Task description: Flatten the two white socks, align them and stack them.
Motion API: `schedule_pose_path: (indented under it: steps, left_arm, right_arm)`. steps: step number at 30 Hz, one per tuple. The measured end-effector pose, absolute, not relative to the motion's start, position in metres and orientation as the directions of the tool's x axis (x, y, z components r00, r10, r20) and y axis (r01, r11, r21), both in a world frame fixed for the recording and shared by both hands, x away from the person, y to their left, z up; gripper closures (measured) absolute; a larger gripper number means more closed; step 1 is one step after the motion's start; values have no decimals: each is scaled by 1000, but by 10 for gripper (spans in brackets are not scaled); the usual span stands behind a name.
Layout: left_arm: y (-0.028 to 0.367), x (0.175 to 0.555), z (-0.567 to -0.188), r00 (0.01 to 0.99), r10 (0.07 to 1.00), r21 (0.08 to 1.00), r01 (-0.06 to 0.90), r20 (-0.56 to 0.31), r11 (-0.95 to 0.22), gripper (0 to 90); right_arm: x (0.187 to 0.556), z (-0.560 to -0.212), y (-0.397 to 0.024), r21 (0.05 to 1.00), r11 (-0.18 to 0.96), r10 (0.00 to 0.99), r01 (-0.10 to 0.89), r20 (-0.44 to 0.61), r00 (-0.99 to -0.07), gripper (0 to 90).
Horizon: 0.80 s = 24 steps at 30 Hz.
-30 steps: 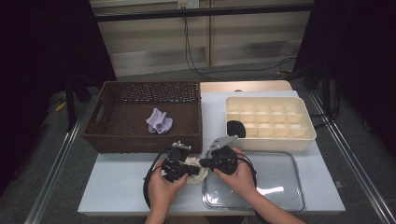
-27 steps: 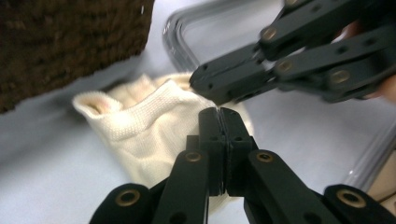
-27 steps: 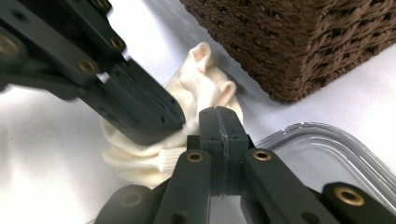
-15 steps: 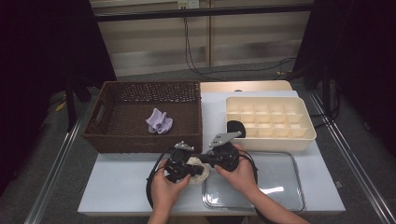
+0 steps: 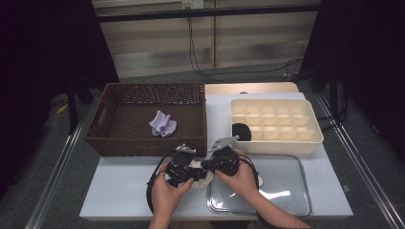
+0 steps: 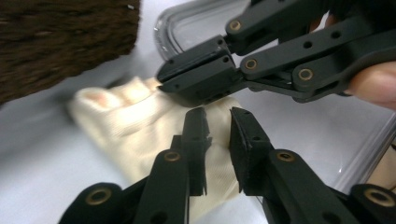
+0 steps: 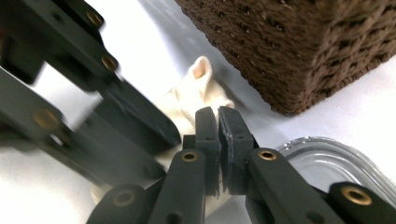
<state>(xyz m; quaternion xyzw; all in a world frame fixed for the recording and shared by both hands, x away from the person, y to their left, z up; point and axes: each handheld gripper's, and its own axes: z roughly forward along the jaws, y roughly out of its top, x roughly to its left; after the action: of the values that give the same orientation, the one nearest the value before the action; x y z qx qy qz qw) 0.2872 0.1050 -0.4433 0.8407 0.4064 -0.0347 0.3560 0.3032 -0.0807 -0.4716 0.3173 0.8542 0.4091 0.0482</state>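
Cream-coloured cloth, a small sock (image 5: 199,172), lies on the white worktop (image 5: 119,195) near the person's edge, just in front of the brown woven basket (image 5: 143,143) and just left of the clear glass tray (image 5: 282,191). Both hands meet over it. The left tool (image 5: 191,172) comes in from the sock's left and the right tool (image 5: 206,167) from its right, so the sock sits between the two, about equally near each. In the left gripper view the sock (image 6: 140,126) stretches from the near jaws away toward the basket, its toe end farthest from the camera; this long axis runs roughly along the left tool (image 6: 218,122), whose jaws have just been opening and now stand a narrow gap apart above the fabric, pressing on nothing. The right tool (image 6: 161,79) crosses in front of it with its tip on the sock. In the right gripper view the right tool (image 7: 218,112) has its jaws closed together, apparently pinching the sock's (image 7: 191,100) near edge, though the fabric between them is hard to make out. A lilac cloth (image 5: 162,124) lies inside the basket, and a cream divided box (image 5: 274,124) stands behind the tray, with a dark item (image 5: 241,131) in one compartment.
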Motion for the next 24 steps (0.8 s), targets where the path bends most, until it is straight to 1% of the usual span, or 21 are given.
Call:
schedule_pose_path:
  steps: [4,6,10,12,14,20,24]
  left_arm:
    - [123,290,-438,630,693,579,727,-350,-369,695]
    - [131,291,-439,606,710,579,741,-359,-340,646]
    - [139,293,-445,578,725,565,763,-376,-316,598]
    - [138,293,-450,570,734,561,766,-369,-313,549]
    - [136,294,-455,565,730,547,776,-384,-313,556]
    - [130,294,-466,560,743,532,781,-367,-327,538]
    - [129,294,-467,575,740,540,769,-349,-342,560]
  right_arm:
    - [302,-472,-81,731,465,584,499,171,-793,880]
    - [302,-472,-82,731,465,587,500,168,-792,882]
    - [300,-472,-82,735,462,594,496,159,-789,884]
    - [299,-473,-82,737,461,598,494,153,-786,884]
    - [299,-473,-82,740,453,597,498,163,-785,884]
    - [297,-473,-84,745,451,598,491,156,-786,884]
    - [296,-472,-85,746,451,600,490,153,-785,886]
